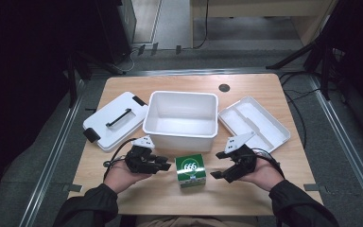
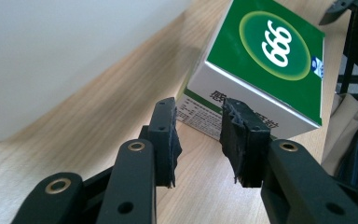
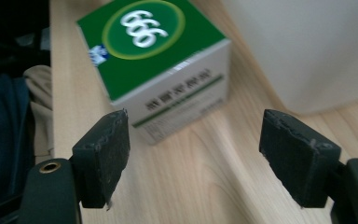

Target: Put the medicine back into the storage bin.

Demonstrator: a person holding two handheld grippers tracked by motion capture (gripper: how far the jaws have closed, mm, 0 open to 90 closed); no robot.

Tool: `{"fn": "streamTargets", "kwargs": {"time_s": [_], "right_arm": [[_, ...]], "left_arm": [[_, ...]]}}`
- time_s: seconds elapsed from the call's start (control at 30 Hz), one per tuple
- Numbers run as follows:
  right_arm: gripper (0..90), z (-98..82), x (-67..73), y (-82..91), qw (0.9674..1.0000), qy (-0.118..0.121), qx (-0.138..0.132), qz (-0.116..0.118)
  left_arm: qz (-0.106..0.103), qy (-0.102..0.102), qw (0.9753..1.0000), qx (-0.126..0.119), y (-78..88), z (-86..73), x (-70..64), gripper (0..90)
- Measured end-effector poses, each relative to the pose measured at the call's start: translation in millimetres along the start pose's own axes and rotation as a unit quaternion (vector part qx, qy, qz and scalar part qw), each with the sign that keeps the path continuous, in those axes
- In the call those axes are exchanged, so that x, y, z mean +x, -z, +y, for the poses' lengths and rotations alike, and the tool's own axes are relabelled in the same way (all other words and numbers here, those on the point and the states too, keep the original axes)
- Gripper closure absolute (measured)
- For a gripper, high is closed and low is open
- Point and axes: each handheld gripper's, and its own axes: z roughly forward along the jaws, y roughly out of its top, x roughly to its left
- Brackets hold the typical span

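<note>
2 sets of tongs sit in front of me on the wooden counter (image 1: 123, 189), which is the largest thing here and carries everything else. Next in size, I see the white bin (image 1: 181, 119) at the middle of the counter, open on top. To its left lies the white lid (image 1: 115, 120) with a black handle and black clips, touching or nearly touching the bin's side. To the bin's right lies the white tray (image 1: 254, 123), split into 2 long compartments, set at an angle. Nearer to me, just in front of the bin, stands the green box (image 1: 190, 171), its green top marked 666 and its white side carrying printed text; it rests flat on the counter near its front edge, between both hands. My left tongs (image 1: 163, 165) lie just to the left of the box, pointing at it; in the left gripper view the pads are apart with nothing between them, their tips close to the box's white side, and I cannot tell whether they touch it. My right tongs (image 1: 221, 173) lie just to the right of the box; in the right gripper view the pads stand wide apart, short of the box, empty.
</note>
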Motion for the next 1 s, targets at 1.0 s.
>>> {"fn": "streamTargets", "kwargs": {"time_s": [1.0], "right_arm": [[2.6,26.0,9.4,-62.7,0.998,0.055,0.018,0.026]], "left_arm": [[0.0,-0.002,1.0,0.002,-15.7,10.6,-0.2,63.9]]}}
